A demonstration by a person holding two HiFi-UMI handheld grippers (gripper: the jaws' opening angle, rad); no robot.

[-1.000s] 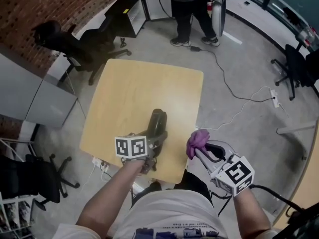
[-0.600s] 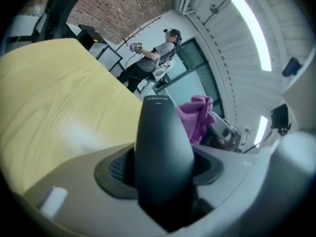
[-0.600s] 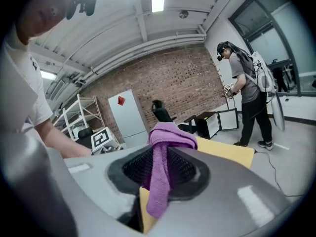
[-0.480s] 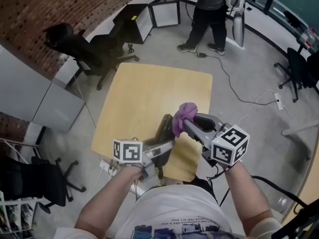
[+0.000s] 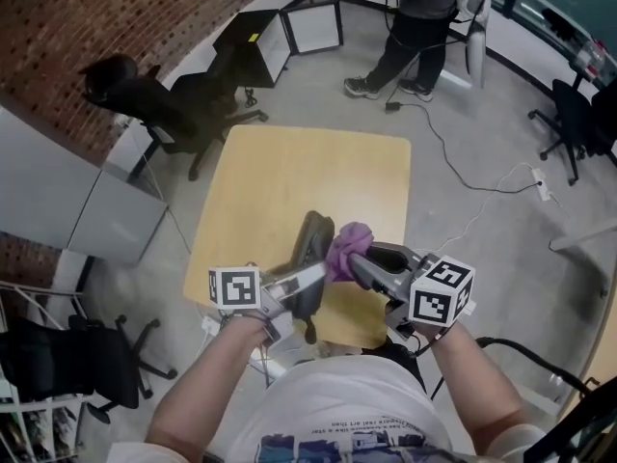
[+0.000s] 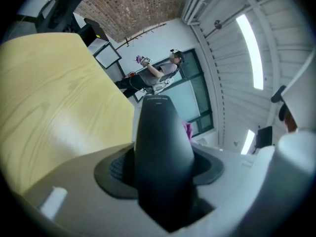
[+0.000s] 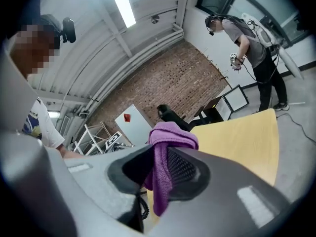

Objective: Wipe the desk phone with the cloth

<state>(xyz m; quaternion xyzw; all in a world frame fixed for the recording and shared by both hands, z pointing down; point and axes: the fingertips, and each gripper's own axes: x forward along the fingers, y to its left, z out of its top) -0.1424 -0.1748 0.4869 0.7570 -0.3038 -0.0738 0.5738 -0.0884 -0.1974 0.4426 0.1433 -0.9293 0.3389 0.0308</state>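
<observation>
Purple cloth (image 5: 349, 243), black handset (image 5: 310, 242), tan desk (image 5: 289, 177)

I can't read a single word or number anywhere. The closest things to signs are the black-and-white square patterns on the left cube (image 5: 236, 287), riding the left gripper (image 5: 308, 280), and on the right cube (image 5: 442, 294), riding the right gripper (image 5: 353, 260); they are codes, not letters. The handset (image 6: 163, 147) carries a short line of pale print near its tip, too small to read. My shirt (image 5: 337, 418) shows dark blue print, cut off and illegible. A grey panel (image 7: 136, 127) bears a small red mark, and a square-patterned tag (image 7: 112, 138) sits by a white rack (image 7: 94, 132).
</observation>
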